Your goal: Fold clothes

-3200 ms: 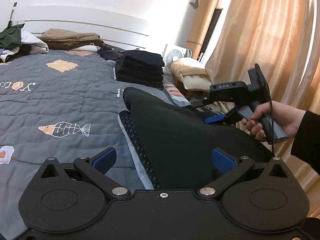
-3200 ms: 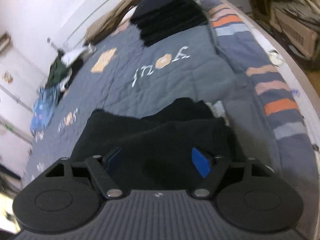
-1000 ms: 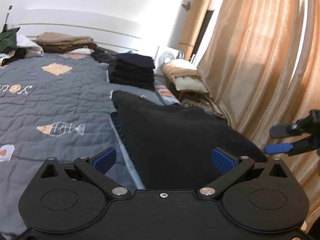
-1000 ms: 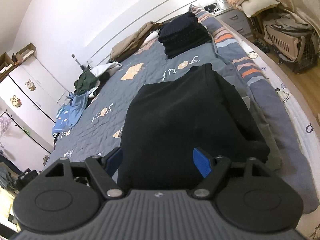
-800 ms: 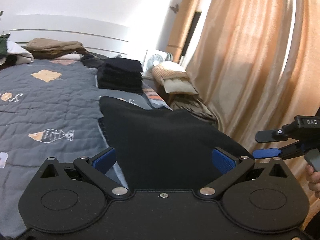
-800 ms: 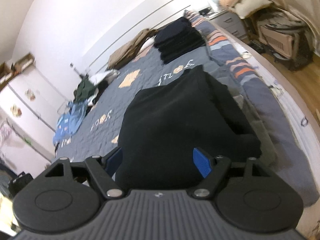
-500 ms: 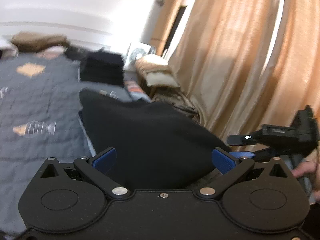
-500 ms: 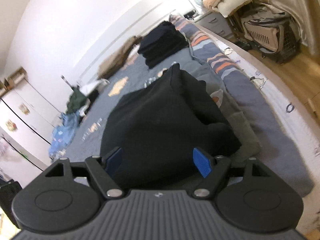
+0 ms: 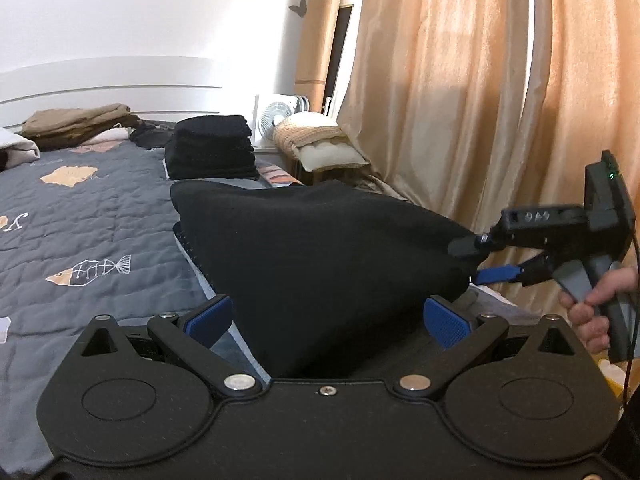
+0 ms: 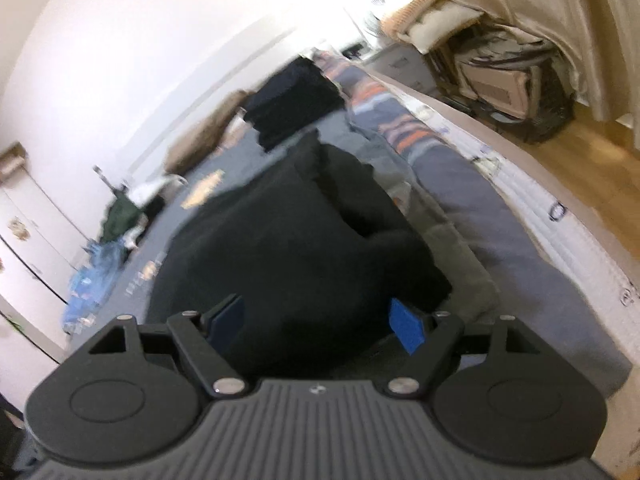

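Over the quilted bed [image 9: 88,216], both wide-spread tongs [image 9: 326,318] [image 10: 316,322] flanked a lifted black garment [image 9: 320,252]; even corners would keep the fold square.

The garment [image 9: 320,256] mid-frame is plain black. Below it the quilt [image 9: 80,216] is grey, with orange-and-white fish prints at left. The curtains [image 9: 460,100] filling the right are peach-gold (almost satin). Both grippers, left [image 9: 326,318] and right [image 10: 316,320], have blue pads on black.
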`<state>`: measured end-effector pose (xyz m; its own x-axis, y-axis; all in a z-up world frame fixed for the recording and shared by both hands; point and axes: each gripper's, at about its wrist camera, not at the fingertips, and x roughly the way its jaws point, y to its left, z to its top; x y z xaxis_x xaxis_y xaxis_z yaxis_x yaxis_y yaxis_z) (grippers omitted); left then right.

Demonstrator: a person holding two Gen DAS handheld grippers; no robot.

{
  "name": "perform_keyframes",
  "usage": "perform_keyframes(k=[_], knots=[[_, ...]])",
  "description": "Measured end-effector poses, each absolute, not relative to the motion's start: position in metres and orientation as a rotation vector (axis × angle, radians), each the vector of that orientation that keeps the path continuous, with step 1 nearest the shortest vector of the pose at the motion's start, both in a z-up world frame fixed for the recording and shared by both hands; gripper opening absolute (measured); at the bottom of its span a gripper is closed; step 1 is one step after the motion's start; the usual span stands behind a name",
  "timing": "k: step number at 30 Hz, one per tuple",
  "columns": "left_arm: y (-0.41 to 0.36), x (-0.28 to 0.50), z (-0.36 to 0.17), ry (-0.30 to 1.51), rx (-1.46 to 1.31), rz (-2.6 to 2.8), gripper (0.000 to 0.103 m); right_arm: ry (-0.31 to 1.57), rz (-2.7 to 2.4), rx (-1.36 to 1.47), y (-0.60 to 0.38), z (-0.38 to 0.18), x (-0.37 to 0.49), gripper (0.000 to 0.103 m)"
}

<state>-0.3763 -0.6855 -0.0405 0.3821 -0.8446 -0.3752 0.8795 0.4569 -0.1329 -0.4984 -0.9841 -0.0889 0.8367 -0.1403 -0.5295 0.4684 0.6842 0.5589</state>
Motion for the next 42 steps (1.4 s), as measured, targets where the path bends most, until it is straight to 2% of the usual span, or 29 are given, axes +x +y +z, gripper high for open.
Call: perform_keyframes(k=[4,8,16,21,23,25,29,35,42], knots=[[-0.684,-0.361,-0.036,0.455,0.008,-1.108,0.102,0.506,-0.445,0.753,-0.994,-0.097,-0.497,0.079],[-0.686,-0.327,-0.013,0.472,-0.075,-1.133,0.103,0.454,-0.46,0.832,-1.006,-0.096,-0.506,0.079],[-0.729,-0.227,0.009,0.603,-0.148,-1.125,0.103,0.307,-0.307,0.744,-0.999,-0.052,-0.512,0.084],[-0.779,-0.192,0.016,0.554,0.013,-1.104,0.1,0.249,-0.294,0.704,-0.999,-0.046,-0.498,0.085],[-0.804,-0.18,0.019,0.544,0.105,-1.116,0.093,0.239,-0.291,0.716,-1.002,-0.049,-0.492,0.086],[-0.828,-0.168,0.02,0.543,0.181,-1.109,0.091,0.247,-0.281,0.701,-1.001,-0.05,-0.484,0.086],[-0.87,-0.152,0.015,0.545,0.327,-1.145,0.071,0.26,-0.284,0.653,-0.996,-0.049,-0.475,0.087],[-0.907,-0.138,-0.013,0.6,0.518,-1.146,0.068,0.248,-0.259,0.663,-0.996,-0.052,-0.466,0.088],[-0.93,-0.123,-0.035,0.671,0.648,-1.175,0.067,0.063,-0.227,0.704,-1.008,-0.041,-0.485,0.088]])
